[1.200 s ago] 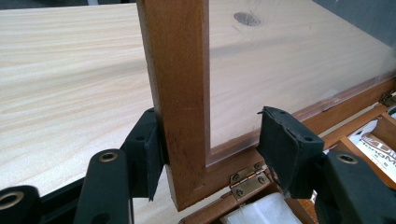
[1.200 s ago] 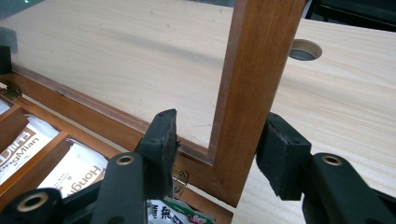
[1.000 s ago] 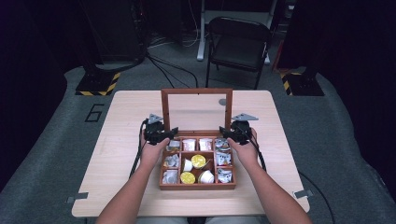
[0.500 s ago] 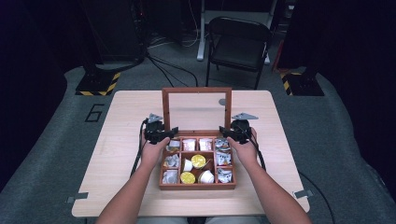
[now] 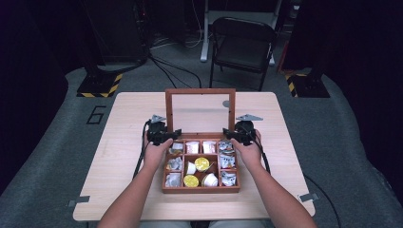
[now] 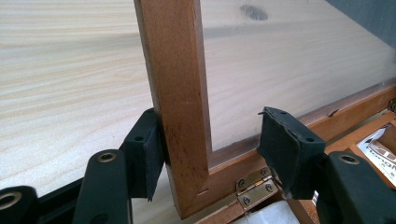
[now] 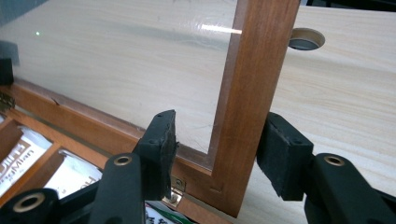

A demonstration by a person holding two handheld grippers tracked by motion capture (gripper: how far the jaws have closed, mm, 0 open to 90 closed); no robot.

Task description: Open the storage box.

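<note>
Lid (image 5: 200, 112) of the wooden tea box (image 5: 199, 189) stands upright on its hinges along the box's 12 o'clock edge. The box sits mid-bench, just in front of us. We judge the step in hand to be letting go of the raised lid without disturbing it.

Our left tongs (image 6: 215, 149) straddle the lid's 9 o'clock stile low down, just above the brass hinge (image 6: 254, 186). They are slightly open: the outer pad touches the wood and the inner pad stands off over the glass, so nothing is gripped. Our right tongs (image 7: 222, 151) straddle the 3 o'clock stile the same way. Their jaws have just been easing open, and the inner pad is clear of the frame, so they hold nothing either.

To do this well, we should widen both pairs evenly and draw them straight back toward 6 o'clock. That keeps the pads off the glass and avoids nudging the lid forward.

Inside are nine compartments. The centre and the 6 o'clock cells each hold a yellow-topped capsule (image 5: 202, 164) beside a white one (image 5: 210, 179). White sachets (image 5: 192, 147) fill the 12 o'clock row, and silvery packets (image 5: 228, 161) line the 3 and 9 o'clock columns.

Around the box the pale bench (image 5: 123, 142) is bare. A folding chair (image 5: 242, 47) stands beyond it at 12 o'clock.
</note>
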